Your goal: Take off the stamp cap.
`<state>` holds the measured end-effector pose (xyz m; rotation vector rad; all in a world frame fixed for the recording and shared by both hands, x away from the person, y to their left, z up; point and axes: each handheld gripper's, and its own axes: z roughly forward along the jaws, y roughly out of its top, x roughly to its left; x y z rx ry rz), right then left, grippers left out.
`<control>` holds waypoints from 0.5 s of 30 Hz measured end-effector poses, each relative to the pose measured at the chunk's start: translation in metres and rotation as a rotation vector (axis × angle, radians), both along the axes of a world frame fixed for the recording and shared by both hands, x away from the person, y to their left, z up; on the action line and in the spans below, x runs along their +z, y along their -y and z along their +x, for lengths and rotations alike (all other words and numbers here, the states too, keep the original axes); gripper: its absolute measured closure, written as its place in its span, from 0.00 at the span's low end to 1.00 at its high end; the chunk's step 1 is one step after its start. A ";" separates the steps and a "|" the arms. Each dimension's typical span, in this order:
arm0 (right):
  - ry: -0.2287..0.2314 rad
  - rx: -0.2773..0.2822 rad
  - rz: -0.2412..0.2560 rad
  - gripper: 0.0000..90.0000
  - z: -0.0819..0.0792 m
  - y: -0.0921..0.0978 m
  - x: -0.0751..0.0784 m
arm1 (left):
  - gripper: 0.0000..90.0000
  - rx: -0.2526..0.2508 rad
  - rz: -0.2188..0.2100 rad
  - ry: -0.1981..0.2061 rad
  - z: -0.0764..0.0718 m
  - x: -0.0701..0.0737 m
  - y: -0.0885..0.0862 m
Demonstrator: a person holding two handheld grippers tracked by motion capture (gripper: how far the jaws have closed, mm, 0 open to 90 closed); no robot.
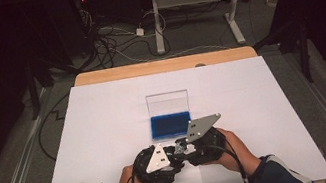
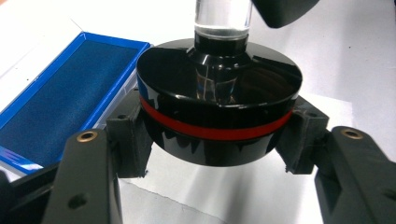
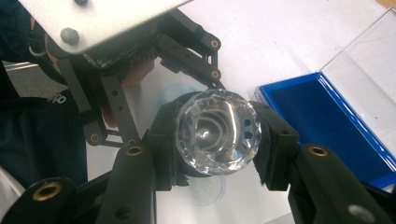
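A round stamp has a black base with a red band [image 2: 219,107] and a clear faceted handle [image 3: 217,133]. My left gripper [image 2: 217,140] is shut on the black base, one pad on each side. My right gripper [image 3: 217,144] is shut on the clear handle's top. In the high view both grippers, left [image 1: 163,160] and right [image 1: 200,143], meet near the table's front middle, held in a person's hands. The stamp sits just above a small white sheet [image 2: 196,191]. An open blue ink pad [image 1: 171,124] lies right behind the grippers.
The ink pad's clear lid [image 1: 167,103] stands upright behind it. Faint round blue marks [image 3: 205,191] show on the paper under the stamp. A large white board [image 1: 267,119] covers the table. Cables and a desk frame [image 1: 233,13] lie on the floor beyond.
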<state>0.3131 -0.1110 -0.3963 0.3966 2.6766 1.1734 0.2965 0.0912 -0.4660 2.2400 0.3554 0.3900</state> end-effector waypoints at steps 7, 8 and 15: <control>-0.002 0.006 -0.001 0.63 0.000 -0.001 -0.002 | 0.40 -0.014 -0.017 -0.048 0.002 -0.003 0.000; -0.001 0.007 -0.005 0.63 0.000 -0.001 -0.002 | 0.40 -0.014 -0.008 -0.047 0.002 -0.003 0.001; -0.018 0.004 -0.024 0.63 -0.001 -0.002 -0.007 | 0.41 -0.020 0.049 -0.031 0.001 -0.005 0.003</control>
